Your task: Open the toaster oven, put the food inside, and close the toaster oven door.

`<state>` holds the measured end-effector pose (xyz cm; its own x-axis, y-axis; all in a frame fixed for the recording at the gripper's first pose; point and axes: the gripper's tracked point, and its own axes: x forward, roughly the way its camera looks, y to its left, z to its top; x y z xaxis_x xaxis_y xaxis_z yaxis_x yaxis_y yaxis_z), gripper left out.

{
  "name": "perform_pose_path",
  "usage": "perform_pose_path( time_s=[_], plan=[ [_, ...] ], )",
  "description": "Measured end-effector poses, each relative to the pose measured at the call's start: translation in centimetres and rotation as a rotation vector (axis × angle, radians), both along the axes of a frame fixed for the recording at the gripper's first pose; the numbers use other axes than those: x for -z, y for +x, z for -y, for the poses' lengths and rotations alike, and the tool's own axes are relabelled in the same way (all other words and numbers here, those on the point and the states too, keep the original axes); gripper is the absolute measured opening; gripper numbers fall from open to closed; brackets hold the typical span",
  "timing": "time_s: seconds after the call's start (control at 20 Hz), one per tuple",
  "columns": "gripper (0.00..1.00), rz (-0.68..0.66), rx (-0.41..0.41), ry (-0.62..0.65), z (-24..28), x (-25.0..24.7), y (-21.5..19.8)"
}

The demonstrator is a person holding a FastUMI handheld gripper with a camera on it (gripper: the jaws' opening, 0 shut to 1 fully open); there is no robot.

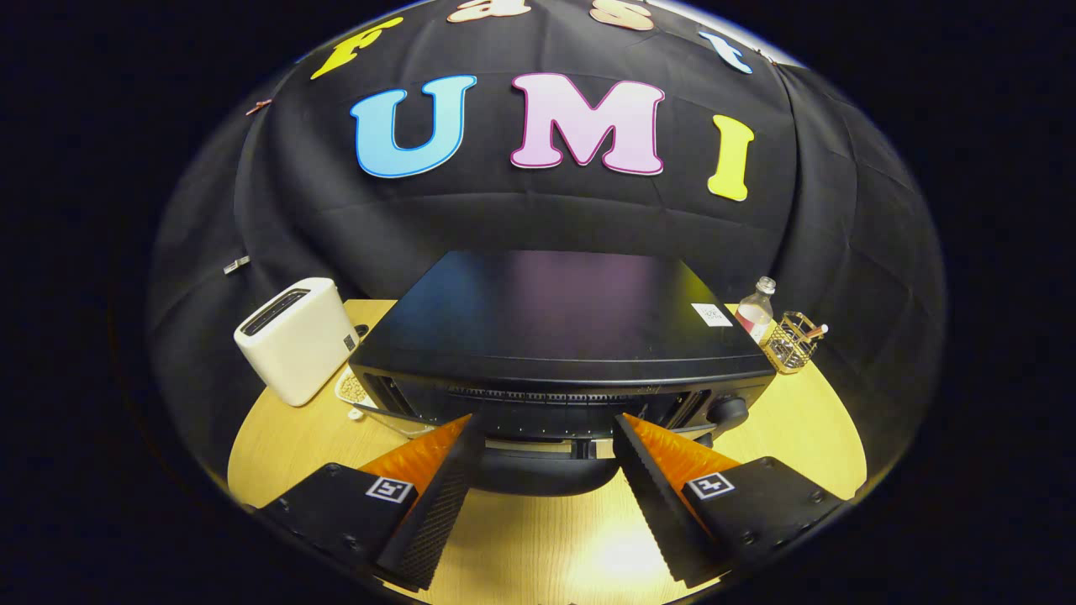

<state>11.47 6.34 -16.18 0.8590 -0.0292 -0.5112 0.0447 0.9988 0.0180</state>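
Note:
The black toaster oven stands in the middle of the round wooden table, seen from above its front edge. My gripper is open, and its orange-and-black fingertips reach the oven's front face. Between the fingers a dark rounded part of the oven's front, the handle or door, juts toward me. I cannot tell how far the door is open. A pale, bumpy food item on a clear dish lies left of the oven, partly hidden behind its corner. The control knob sits at the front's right end.
A white slot toaster stands left of the oven, close to the dish. To the right rear are a small clear bottle and a wire holder. Bare tabletop lies under and beside the fingers.

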Motion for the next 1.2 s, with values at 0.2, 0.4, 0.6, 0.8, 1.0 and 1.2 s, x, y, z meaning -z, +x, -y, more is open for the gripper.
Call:
perform_pose_path(
  time_s=[0.2,0.4,0.6,0.8,1.0,1.2],
  plan=[
    [1.0,-0.022,-0.019,-0.003,-0.1,0.5,-1.5],
    [1.0,-0.041,-0.027,-0.005,-0.3,1.3,-3.2],
    [1.0,-0.063,-0.05,-0.01,-0.6,2.7,-5.5],
    [1.0,-0.081,-0.09,-0.042,-0.7,5.2,-7.8],
    [0.99,-0.214,-0.104,-0.002,-0.9,9.8,-10.7],
    [0.99,-0.2,-0.115,0.019,-0.6,9.9,-11.1]
  ],
)
